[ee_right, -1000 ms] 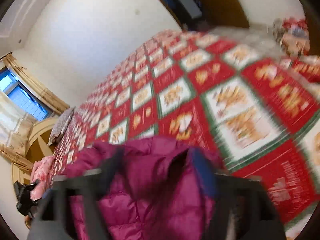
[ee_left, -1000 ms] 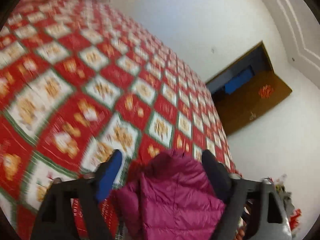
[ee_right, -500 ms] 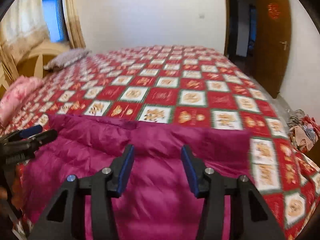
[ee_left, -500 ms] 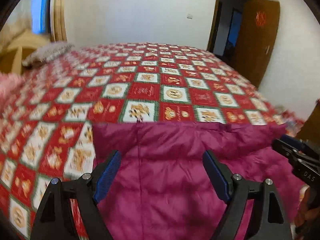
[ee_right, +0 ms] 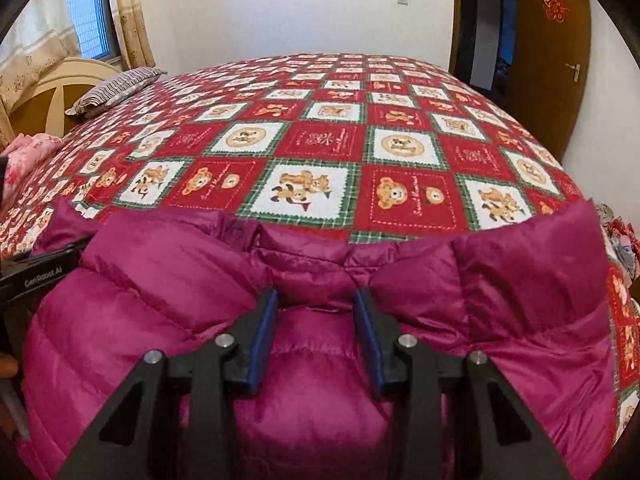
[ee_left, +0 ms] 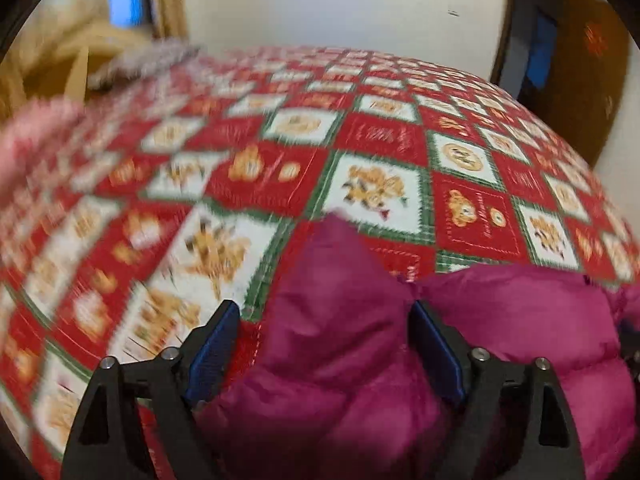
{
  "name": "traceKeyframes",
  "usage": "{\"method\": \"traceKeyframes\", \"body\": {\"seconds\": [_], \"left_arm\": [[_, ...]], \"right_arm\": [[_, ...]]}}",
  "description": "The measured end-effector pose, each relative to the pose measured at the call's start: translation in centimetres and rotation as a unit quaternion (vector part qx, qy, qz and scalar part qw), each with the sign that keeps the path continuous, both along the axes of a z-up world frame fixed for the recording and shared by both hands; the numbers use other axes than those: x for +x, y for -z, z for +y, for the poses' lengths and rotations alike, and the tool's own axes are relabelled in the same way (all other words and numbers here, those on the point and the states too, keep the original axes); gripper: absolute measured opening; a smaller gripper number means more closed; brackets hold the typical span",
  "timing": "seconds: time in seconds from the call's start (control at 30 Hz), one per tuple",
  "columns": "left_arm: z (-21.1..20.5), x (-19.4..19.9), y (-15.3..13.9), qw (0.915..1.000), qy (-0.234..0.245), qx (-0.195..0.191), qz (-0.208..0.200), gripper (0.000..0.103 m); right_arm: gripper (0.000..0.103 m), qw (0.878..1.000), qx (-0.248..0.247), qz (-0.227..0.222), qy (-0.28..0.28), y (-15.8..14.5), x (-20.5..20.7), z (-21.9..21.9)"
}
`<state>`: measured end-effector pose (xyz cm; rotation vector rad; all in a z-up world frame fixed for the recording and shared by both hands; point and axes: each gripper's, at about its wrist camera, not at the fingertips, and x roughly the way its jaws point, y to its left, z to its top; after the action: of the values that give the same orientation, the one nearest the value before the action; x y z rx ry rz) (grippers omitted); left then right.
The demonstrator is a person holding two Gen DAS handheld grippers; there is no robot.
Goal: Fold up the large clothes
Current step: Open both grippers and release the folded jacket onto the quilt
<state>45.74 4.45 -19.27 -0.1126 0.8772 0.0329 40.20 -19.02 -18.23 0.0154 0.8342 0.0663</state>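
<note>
A magenta puffer jacket lies spread across the near edge of the bed's red and white checked cover. My right gripper is over the jacket's middle. Its jaws are closing, and a puckered fold of the fabric is bunched between the blue pads. My left gripper is at the jacket's left end. Those jaws are opening wide, with a raised flap of the jacket between them and a gap beside the left pad.
A striped pillow and a wooden headboard are at the far left, with pink bedding below them. A brown door stands open at the right. Loose clothes lie off the bed's right side.
Both views have levelled out from a steep tilt. The jacket, first bunched close to the cameras, now lies spread on the bed. The right jaws have narrowed onto it. The left gripper has moved toward its left end.
</note>
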Motion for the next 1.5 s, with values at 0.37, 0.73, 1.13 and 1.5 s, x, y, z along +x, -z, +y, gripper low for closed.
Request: {"method": "traceKeyframes", "body": {"seconds": [0.37, 0.73, 1.13, 1.5], "left_arm": [[-1.2, 0.0, 0.4, 0.9995, -0.01, 0.031, -0.002, 0.091], [-1.1, 0.0, 0.3, 0.9994, -0.01, 0.032, -0.001, 0.092], [-1.4, -1.9, -1.6, 0.998, 0.001, 0.063, 0.004, 0.092], [-2.8, -12.0, -7.8, 0.9922, 0.058, 0.095, -0.056, 0.092]], "right_arm": [[0.034, 0.997, -0.012, -0.04, 0.069, -3.8, -1.3, -4.2], [0.034, 0.984, 0.053, 0.005, 0.171, 0.6, -1.4, -13.1], [0.034, 0.983, 0.048, 0.014, 0.175, 0.2, -1.5, -13.4], [0.034, 0.991, 0.056, -0.062, 0.104, -5.7, -11.5, -4.1]]}}
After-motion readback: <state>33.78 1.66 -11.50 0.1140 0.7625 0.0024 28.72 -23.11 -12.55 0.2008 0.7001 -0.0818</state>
